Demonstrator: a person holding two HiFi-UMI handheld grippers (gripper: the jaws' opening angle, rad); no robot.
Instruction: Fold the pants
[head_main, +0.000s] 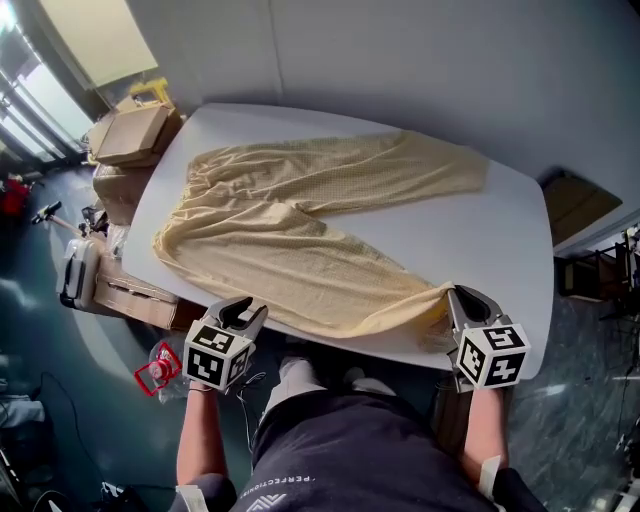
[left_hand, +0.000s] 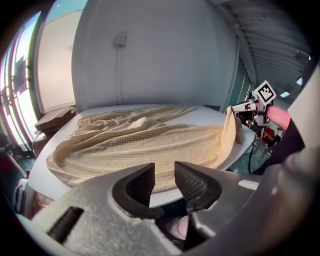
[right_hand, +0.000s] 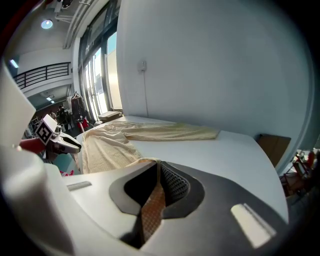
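White bench (head_main: 490, 240) against grey wall (head_main: 420, 60) | yellow mesh pants (head_main: 290, 230) spread flat on bench, legs splayed to the right | left tongs (head_main: 243, 313) at near edge, partly apart, nothing between them | right tongs (head_main: 462, 298) pinched on near leg's hem, hem raised off bench

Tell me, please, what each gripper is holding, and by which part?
The right gripper is shut on the pants, pinching the cuff end of the near leg. The left gripper holds nothing; its jaws stand apart.
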